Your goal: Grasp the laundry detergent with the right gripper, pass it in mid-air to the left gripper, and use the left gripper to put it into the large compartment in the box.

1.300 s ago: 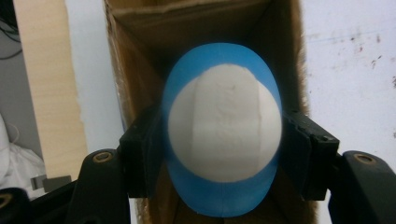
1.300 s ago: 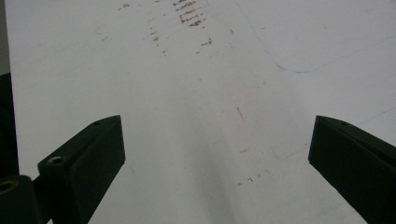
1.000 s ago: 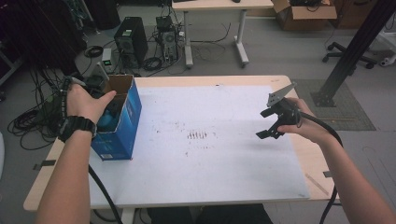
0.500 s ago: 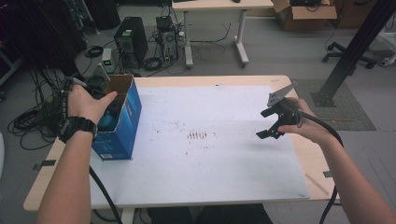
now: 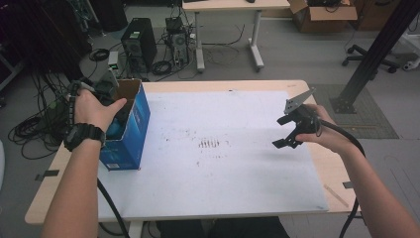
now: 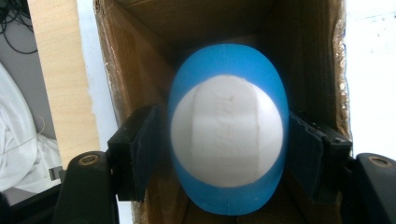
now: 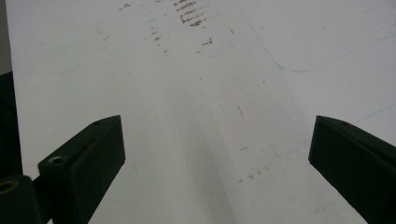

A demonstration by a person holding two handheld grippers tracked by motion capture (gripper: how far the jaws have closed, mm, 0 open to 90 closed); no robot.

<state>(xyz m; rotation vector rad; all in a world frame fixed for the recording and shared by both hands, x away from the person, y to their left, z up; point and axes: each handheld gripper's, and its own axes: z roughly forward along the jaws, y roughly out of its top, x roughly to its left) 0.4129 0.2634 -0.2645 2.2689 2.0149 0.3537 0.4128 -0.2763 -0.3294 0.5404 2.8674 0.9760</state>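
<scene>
Left hand-held gripper (image 6: 224,154) reaches down into blue cardboard box (image 5: 130,130) at tabletop (image 5: 237,148) left edge; jaws just opening, small gaps beside blue-and-white egg-shaped object (image 6: 228,130). Right hand-held gripper (image 5: 289,131) hovers, jaws apart, empty.

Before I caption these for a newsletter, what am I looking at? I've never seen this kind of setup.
A person stands at a table holding a two-jawed claw in each hand. One picture looks down from above; each of the others comes from a camera riding on a claw. The left claw reaches into an open blue cardboard box, where a blue-and-white egg-shaped thing sits between its jaws. Those jaws have just been opening, with a gap showing beside the egg. The right claw hangs open, holding nothing, over the white sheet.
</scene>
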